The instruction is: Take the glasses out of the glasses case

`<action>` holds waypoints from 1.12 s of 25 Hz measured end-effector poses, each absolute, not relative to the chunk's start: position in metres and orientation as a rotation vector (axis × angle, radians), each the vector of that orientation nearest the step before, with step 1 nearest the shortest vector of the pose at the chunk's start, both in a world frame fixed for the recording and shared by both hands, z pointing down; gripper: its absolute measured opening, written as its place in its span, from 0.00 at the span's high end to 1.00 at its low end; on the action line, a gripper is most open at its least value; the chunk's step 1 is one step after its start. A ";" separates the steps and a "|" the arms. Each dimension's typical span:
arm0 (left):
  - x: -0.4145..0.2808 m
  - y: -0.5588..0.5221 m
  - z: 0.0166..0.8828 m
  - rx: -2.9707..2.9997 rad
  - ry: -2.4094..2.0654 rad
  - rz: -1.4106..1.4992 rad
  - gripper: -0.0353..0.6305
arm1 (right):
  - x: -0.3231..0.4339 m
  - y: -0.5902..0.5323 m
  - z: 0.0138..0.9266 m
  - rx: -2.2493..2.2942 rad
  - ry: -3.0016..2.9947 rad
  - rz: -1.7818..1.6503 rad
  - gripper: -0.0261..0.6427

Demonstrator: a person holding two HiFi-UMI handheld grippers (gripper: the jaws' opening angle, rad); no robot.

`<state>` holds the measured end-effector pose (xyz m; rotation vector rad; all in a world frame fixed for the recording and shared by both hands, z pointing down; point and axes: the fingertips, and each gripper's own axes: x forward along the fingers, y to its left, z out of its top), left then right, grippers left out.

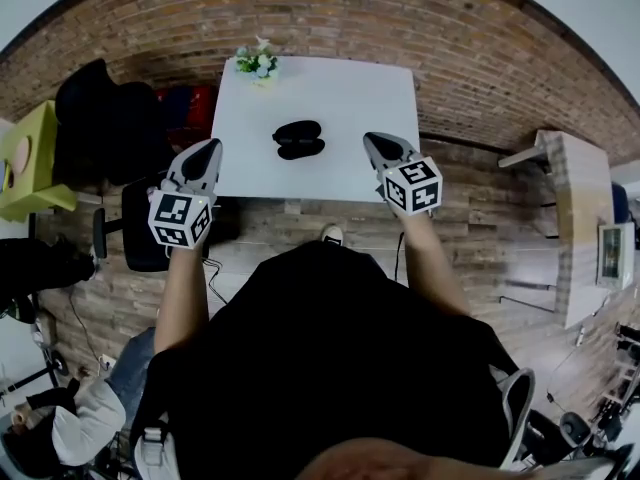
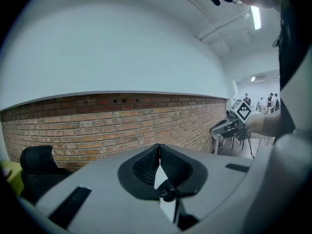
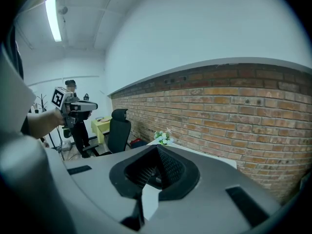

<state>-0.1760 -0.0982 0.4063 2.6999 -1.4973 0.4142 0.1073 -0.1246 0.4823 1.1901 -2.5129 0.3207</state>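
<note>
- Left tool [image 1: 210, 148]: jaws closed together with nothing between them. It hangs at 9 o'clock of the case, well apart from it.
- Right tool [image 1: 377, 142]: jaws likewise closed and empty, at 3 o'clock of the case, well apart.
- Case [image 1: 298, 138]: black, lying mid-table [image 1: 340, 98]. It is too small to tell whether it is open. No glasses show, so they are presumably inside.
- Stage, as I judge it: nothing is begun, and the tools must first open and come down.
- Risk: the case lies loose on a smooth top, so a one-sided push on the lid would likely slide or spin it. One tool should pin the base.
- Risk: a hard pinch on a lens or thin arm could bend or scratch the glasses, and a slack one could drop them.
- Risk: a sprung lid may snap back on the jaws.
- Room: the table is bare all round the case. Flowers [image 1: 258, 63] sit at 11 o'clock by the far corner, clear of the work.
- Edges: the near edge runs at 6 o'clock of the case, about where the tools hang. A chair [image 1: 100, 113] stands off the table at 9 o'clock.
</note>
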 end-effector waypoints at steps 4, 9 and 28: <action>-0.165 -0.110 0.412 2.686 -1.498 0.439 0.93 | 0.116 -0.143 0.487 1.179 -2.526 0.323 0.94; -0.156 -0.117 0.420 2.659 -1.507 0.464 0.93 | 0.123 -0.159 0.498 1.156 -2.520 0.315 0.94; -0.122 -0.165 0.433 2.570 -1.590 0.525 0.93 | 0.151 -0.232 0.509 1.065 -2.557 0.303 0.94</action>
